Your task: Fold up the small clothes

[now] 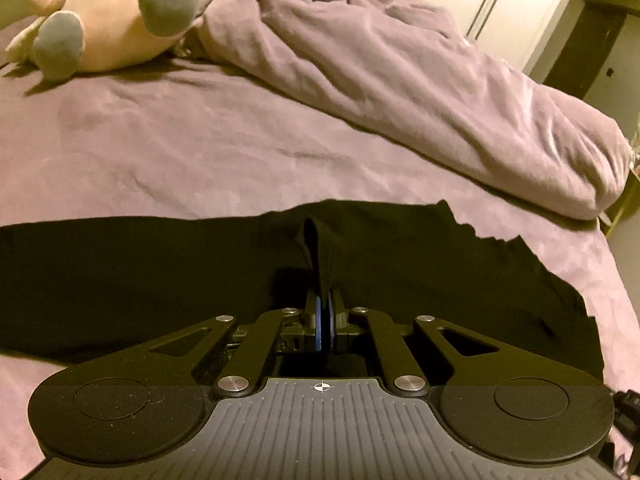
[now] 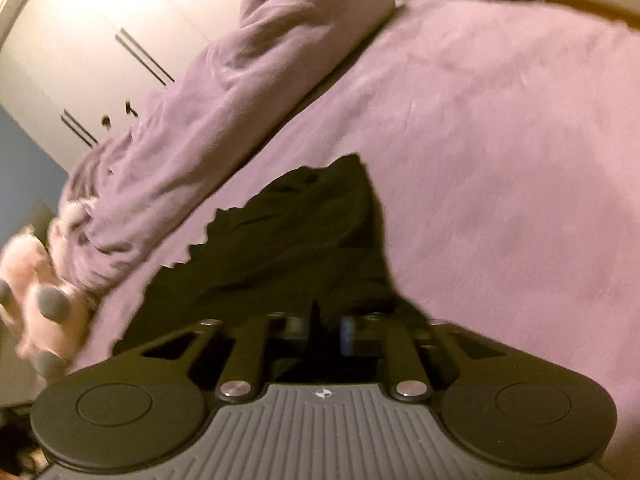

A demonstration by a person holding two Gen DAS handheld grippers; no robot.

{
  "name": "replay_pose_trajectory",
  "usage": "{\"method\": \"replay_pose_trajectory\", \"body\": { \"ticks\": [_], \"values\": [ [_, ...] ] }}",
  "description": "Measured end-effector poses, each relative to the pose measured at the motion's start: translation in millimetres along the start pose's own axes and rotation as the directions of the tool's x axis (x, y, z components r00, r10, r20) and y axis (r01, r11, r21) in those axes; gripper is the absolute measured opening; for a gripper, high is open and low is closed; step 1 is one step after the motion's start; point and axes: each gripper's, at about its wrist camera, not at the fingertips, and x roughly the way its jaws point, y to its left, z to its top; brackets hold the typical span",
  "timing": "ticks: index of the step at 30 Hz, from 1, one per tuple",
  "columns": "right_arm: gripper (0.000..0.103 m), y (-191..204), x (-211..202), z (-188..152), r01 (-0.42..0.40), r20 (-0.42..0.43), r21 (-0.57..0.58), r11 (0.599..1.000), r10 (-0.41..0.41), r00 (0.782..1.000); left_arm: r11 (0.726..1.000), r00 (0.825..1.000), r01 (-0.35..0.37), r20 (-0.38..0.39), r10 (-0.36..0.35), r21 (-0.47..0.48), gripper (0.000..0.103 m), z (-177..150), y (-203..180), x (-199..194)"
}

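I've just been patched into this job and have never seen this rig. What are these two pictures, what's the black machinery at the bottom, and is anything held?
No robot arm here: a person holds one claw in each hand, each with a fisheye camera looking along its fingers. One picture is from the left claw, the other from the right claw.

A black garment lies on a purple bedsheet. A rumpled purple duvet and a pink plush toy lie further back.

The left claw is shut on a raised fold of the garment. The right picture is blurred; its claw reaches into the cloth, but I cannot tell whether it grips.
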Motion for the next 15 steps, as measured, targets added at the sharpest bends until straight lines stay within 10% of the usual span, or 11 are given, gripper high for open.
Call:
{"method": "replay_pose_trajectory", "body": {
  "ticks": [15],
  "values": [
    [0.001,14.9,5.0,-11.0,0.211,0.114,-0.332,0.919,-0.183,0.976,0.991,0.997,-0.050,-0.058,0.057,0.124,0.007,-24.4,-10.9,27.0]
  ]
}}
